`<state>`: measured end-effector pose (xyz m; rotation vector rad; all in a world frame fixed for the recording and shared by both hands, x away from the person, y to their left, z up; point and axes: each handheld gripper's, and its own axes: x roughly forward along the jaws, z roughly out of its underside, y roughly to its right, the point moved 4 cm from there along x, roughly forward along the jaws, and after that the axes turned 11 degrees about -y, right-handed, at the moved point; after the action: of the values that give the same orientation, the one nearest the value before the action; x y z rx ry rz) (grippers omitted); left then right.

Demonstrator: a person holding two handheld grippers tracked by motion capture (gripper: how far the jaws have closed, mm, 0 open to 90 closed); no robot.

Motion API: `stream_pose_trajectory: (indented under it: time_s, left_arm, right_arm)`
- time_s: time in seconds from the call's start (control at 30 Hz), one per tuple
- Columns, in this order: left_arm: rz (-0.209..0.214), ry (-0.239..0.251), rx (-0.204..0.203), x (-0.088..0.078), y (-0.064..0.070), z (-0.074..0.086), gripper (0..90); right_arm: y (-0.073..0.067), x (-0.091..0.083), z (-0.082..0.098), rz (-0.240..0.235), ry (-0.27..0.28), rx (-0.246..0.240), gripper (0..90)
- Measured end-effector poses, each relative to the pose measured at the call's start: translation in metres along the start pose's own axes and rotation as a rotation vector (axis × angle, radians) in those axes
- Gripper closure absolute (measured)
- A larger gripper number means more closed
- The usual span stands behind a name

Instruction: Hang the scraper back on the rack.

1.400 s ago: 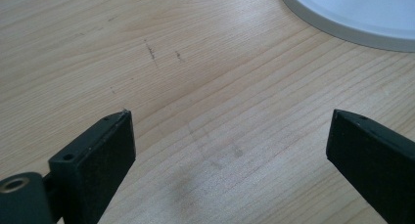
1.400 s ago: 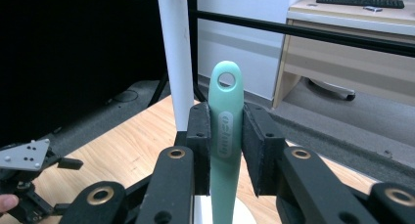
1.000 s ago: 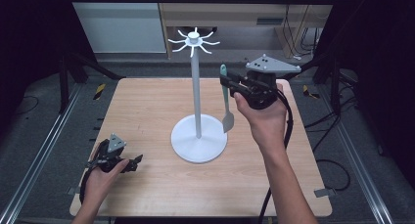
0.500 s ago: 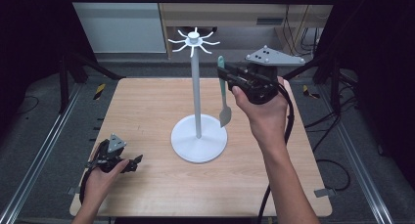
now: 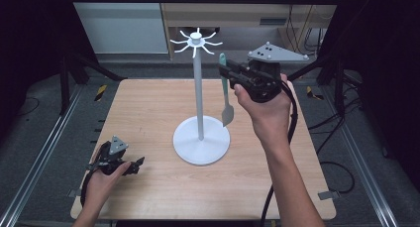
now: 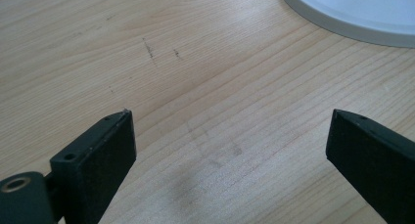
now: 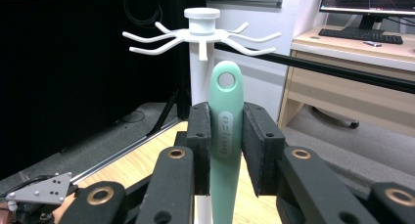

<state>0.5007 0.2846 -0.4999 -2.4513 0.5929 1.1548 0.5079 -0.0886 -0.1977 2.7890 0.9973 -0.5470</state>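
A white utensil stand (image 5: pixel 199 90) rises from a round base (image 5: pixel 201 141) at the table's middle, with hook arms (image 5: pixel 196 42) radiating from its top. My right gripper (image 5: pixel 233 74) is shut on a mint-green spatula (image 5: pixel 226 93), held upright in the air just right of the pole, blade down. In the right gripper view the spatula handle (image 7: pixel 225 131) with its hanging hole sits between the jaws of my right gripper (image 7: pixel 226 145), just below the hook arms (image 7: pixel 200 38). My left gripper (image 5: pixel 133 166) rests low at the table's front left, open, nothing between its jaws; the left gripper (image 6: pixel 230 150) faces bare wood.
The wooden table (image 5: pixel 148 108) has metal rails along its sides. The stand's base rim (image 6: pixel 352 18) lies a little ahead of the left gripper. A desk with a keyboard and monitor (image 7: pixel 364 35) stands beyond the table.
The right gripper has carried the spatula upward and slightly toward the stand's top hooks. The left gripper has stayed put.
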Motion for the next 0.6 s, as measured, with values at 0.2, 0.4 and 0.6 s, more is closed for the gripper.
stream_pose_trajectory:
  time_s: [0.2,0.4,0.6]
  left_arm:
    - [0.000,-0.001,0.006,0.0005,0.0007,-0.0003,4.2]
    - [0.000,-0.003,0.006,0.0004,0.0003,0.0000,4.3]
    - [0.002,-0.002,0.008,0.0008,0.0015,-0.0004,4.3]
  right_arm:
    - [0.0019,0.0005,-0.0037,-0.003,-0.001,0.001,74.7]
    - [-0.0036,0.0006,-0.0075,-0.017,0.000,-0.013,74.6]
    - [-0.0055,0.0036,-0.0091,-0.020,-0.012,-0.018,74.6]
